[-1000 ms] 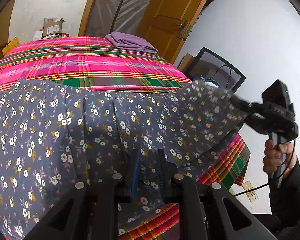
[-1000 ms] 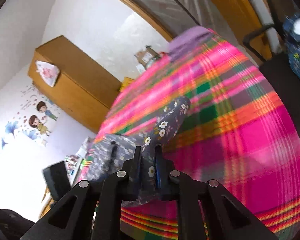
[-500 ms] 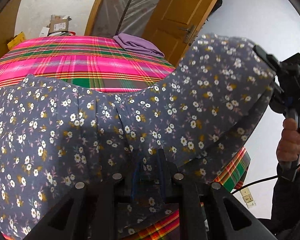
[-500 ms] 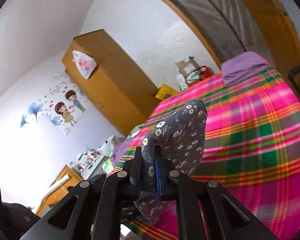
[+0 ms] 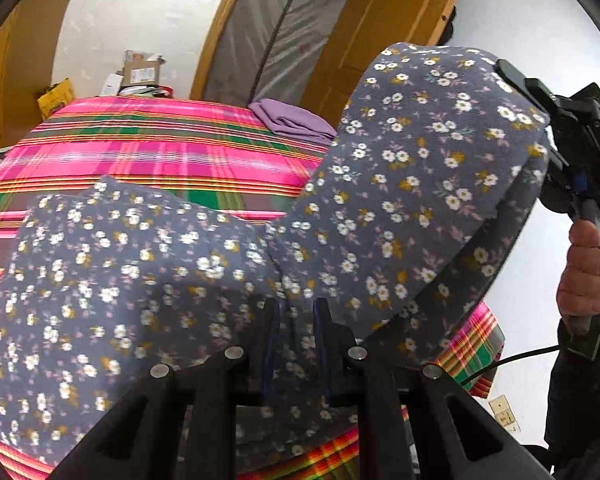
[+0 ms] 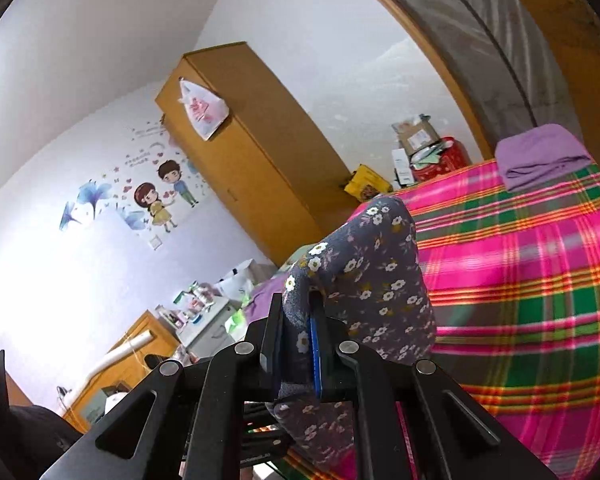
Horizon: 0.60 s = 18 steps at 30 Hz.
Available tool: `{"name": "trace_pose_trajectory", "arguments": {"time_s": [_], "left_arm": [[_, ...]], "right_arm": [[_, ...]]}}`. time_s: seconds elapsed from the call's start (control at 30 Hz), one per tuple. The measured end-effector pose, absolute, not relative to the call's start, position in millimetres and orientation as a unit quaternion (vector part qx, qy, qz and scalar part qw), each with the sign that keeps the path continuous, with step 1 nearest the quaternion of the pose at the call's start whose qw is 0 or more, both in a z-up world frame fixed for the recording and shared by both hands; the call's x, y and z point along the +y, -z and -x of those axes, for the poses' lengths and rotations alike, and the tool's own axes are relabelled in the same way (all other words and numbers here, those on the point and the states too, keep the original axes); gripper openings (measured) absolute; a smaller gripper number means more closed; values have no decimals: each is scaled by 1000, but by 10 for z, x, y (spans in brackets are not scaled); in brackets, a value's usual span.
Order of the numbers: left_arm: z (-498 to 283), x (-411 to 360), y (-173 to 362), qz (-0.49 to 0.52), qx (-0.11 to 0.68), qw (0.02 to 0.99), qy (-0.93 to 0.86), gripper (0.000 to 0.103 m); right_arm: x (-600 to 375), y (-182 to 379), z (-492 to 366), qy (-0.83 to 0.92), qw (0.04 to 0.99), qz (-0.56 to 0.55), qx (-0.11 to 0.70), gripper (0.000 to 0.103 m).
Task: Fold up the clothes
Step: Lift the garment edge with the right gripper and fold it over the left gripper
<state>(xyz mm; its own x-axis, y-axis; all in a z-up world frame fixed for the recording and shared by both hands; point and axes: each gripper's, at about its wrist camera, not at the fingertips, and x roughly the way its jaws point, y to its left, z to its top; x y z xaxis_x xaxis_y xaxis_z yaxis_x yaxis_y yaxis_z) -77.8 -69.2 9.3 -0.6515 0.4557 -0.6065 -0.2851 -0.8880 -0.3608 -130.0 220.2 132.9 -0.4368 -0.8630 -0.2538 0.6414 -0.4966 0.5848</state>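
Across the near half of the plaid bedspread [image 5: 148,152] I see the floral garment [image 5: 420,184], a grey cloth with small white and yellow flowers. Its left part lies spread on the cover, while its right part is raised off the bed in a broad arch toward the right side of the left wrist view.

My left gripper [image 5: 294,320] has its jaws closed on a bunched fold at the near edge of the cloth; fabric fills the gap between the blue pads. My right gripper [image 6: 298,312] is pinched tight on another edge of the same garment, and the cloth rises above its fingertips in a rounded hump, then hangs down below them. From the left wrist view that gripper sits at the raised right end of the arch, with the person's hand [image 5: 586,276] wrapped round its handle, though the cloth hides the fingertips there, so I judge the grip from the right wrist view.

At the far right corner of the bed a folded purple cloth [image 6: 540,156] rests on the cover, well apart from the garment.
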Motion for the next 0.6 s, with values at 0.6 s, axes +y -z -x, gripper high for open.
{"name": "trace_pose_trajectory", "arguments": {"time_s": [0.6], "left_arm": [[723, -855, 69, 374, -133, 189, -898, 17]], "right_arm": [[1320, -1433, 1449, 794, 507, -292, -164, 11]]}}
